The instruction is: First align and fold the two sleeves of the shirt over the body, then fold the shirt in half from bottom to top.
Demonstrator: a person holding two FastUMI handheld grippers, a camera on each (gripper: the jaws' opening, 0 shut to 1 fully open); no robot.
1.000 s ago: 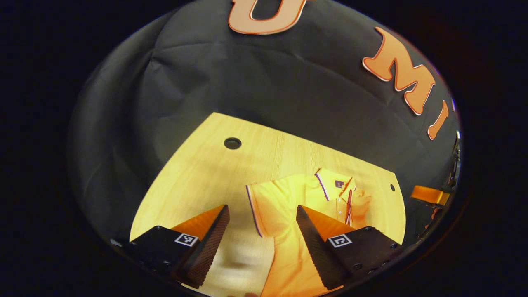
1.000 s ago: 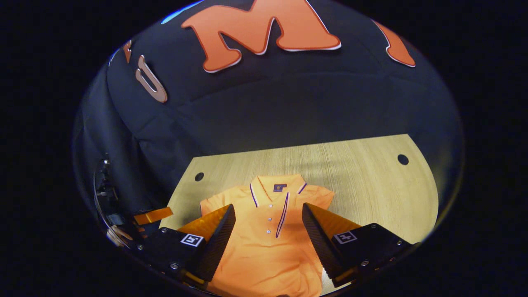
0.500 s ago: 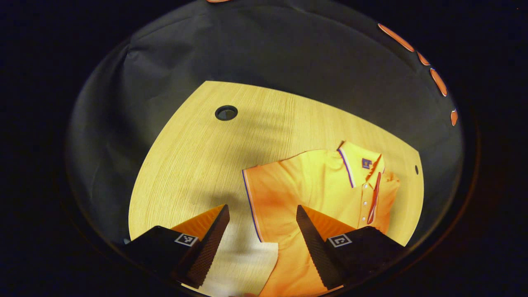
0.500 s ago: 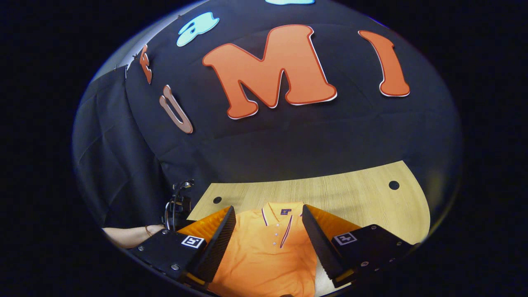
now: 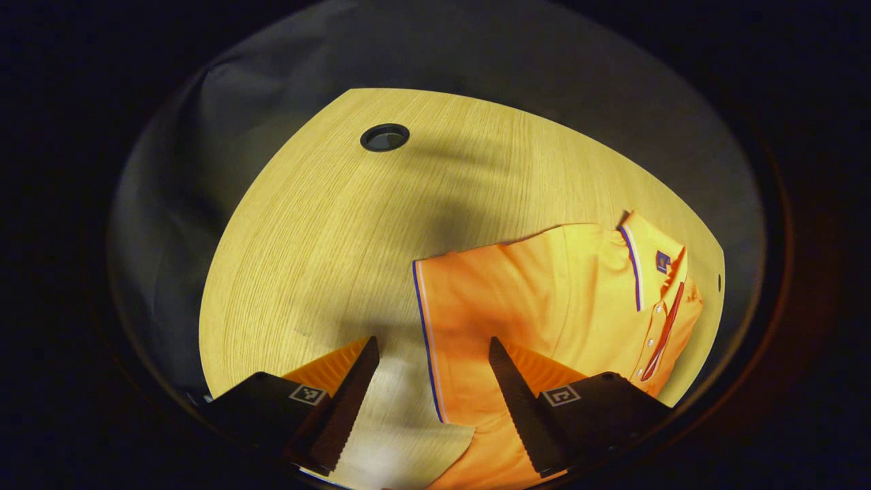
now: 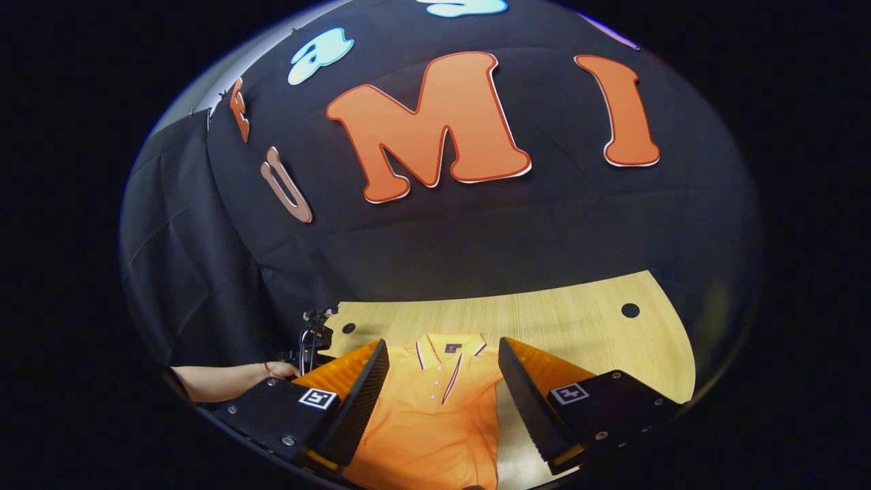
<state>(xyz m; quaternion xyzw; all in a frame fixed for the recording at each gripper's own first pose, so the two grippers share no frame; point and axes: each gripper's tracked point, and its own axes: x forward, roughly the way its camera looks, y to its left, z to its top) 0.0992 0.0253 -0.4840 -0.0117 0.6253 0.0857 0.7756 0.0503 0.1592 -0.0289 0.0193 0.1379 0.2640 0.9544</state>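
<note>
Both the left gripper point(image 5: 433, 354) and the right gripper point(image 6: 442, 355) are held wide apart and empty above the orange shirt point(image 5: 544, 299), which is laid flat on the wooden table point(image 5: 326, 224), collar point(image 6: 450, 344) farthest away.

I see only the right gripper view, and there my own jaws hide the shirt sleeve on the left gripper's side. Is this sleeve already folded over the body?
Observer: No. In the left gripper view that sleeve of the orange polo shirt lies spread out on the wooden table, not folded.
Operator: Does the left gripper hold it?
Observer: No. The left gripper is open; the sleeve's striped cuff shows between its jaws, not gripped.
</note>
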